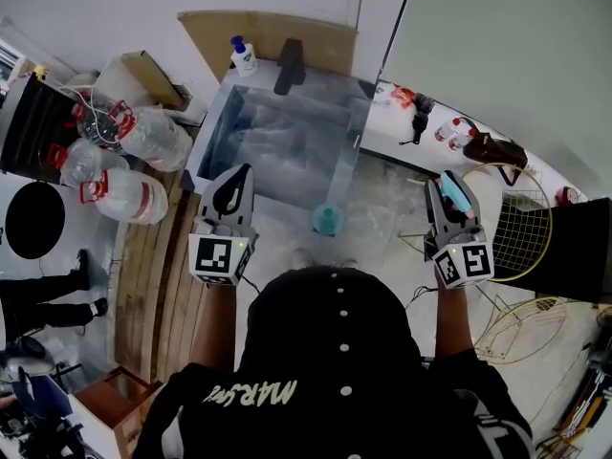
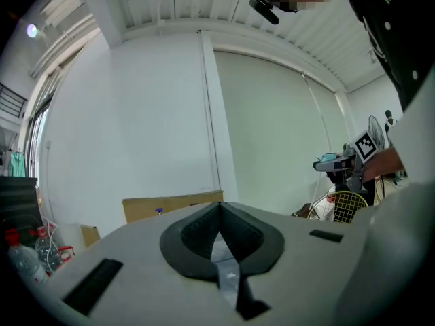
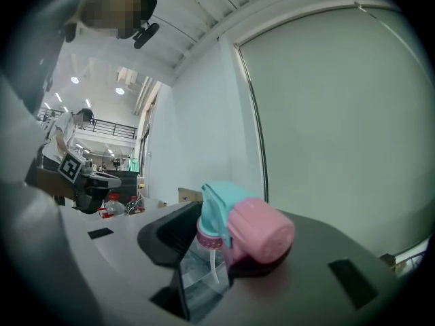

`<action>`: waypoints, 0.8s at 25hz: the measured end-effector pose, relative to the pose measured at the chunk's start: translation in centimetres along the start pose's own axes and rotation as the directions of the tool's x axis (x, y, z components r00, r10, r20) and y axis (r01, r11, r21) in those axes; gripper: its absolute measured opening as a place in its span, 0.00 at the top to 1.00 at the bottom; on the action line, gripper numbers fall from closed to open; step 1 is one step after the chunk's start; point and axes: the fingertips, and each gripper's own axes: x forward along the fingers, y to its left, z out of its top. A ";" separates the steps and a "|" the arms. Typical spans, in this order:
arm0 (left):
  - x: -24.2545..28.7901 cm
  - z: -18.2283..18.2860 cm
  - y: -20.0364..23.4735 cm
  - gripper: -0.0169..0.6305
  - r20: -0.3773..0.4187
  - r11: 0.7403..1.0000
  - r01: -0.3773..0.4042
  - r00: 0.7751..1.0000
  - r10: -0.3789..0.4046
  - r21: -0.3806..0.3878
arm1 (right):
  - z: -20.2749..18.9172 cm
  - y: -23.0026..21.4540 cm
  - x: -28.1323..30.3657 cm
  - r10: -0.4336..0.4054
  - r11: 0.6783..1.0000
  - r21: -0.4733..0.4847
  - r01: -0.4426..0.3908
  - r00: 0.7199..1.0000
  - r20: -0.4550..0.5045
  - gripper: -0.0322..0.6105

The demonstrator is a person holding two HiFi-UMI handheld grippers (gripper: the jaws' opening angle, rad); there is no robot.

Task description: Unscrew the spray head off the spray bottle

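a person (image 1: pixel 325 314) in a black cap and black top, seen from above, stands at a pale glossy desk (image 1: pixel 387 208) with a tool in each hand. both tools point forward, roughly level.

just ahead of the left tool (image 1: pixel 237 175) sits a large clear box (image 1: pixel 277 132). beyond it, a sheet of brown cardboard (image 1: pixel 273 34) leans against the wall. well out to the left of that tool lies a heap of big water bottles (image 1: pixel 124 165), clear with red labels. just to the right of the right tool (image 1: pixel 448 191) is a round yellow frame (image 1: pixel 521 237) filled with mesh.

in the left gripper view the left tool (image 2: pixel 219 219) is closed tight, its dark pads meeting with nothing between them.

the right tool is narrowed partway and holds the spray bottle (image 1: pixel 459 199). in the right gripper view the right tool (image 3: pixel 217 250) has its pads (image 3: pixel 166 236) pressed on the clear body of the spray bottle (image 3: pixel 204 267), whose neck sticks up out past the tips. the spray head (image 3: pixel 228 206) is teal with a fat pink nozzle (image 3: pixel 262 233). it is still on the neck, above a pink collar (image 3: pixel 206 240). a thin white tube (image 3: pixel 216 267) runs down inside the body.

between the two tools, a small teal thing (image 1: pixel 327 220) stands on the desk, too small to identify. far ahead of the left tool, by the cardboard, is a small white bottle (image 1: pixel 243 55) with a blue cap.
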 end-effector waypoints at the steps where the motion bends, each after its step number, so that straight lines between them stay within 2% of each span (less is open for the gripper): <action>1: 0.0 0.0 -0.1 0.94 0.000 1.000 0.002 1.000 -0.002 -0.001 | 0.1 0.0 0.0 -0.002 1.000 -0.013 0.002 1.000 -0.002 0.70; 5: 0.0 0.0 -0.5 0.94 -0.001 1.000 0.006 1.000 -0.006 0.010 | 0.2 0.2 0.1 -0.002 0.998 -0.065 0.001 1.000 -0.015 0.70; 10: -0.1 -0.3 -0.7 0.94 -0.010 1.000 -0.001 1.000 0.002 0.024 | 0.4 0.6 0.3 0.009 0.999 -0.050 -0.009 1.000 -0.007 0.70; 16: -0.1 0.1 -0.8 0.94 0.008 1.000 -0.001 1.000 0.001 0.003 | 0.3 1.0 0.4 0.025 0.998 -0.060 -0.025 1.000 -0.012 0.70; 20: -0.2 -0.2 -0.8 0.94 -0.010 1.000 -0.011 1.000 0.011 0.002 | 0.4 1.0 0.3 0.025 0.998 -0.060 -0.025 1.000 -0.012 0.70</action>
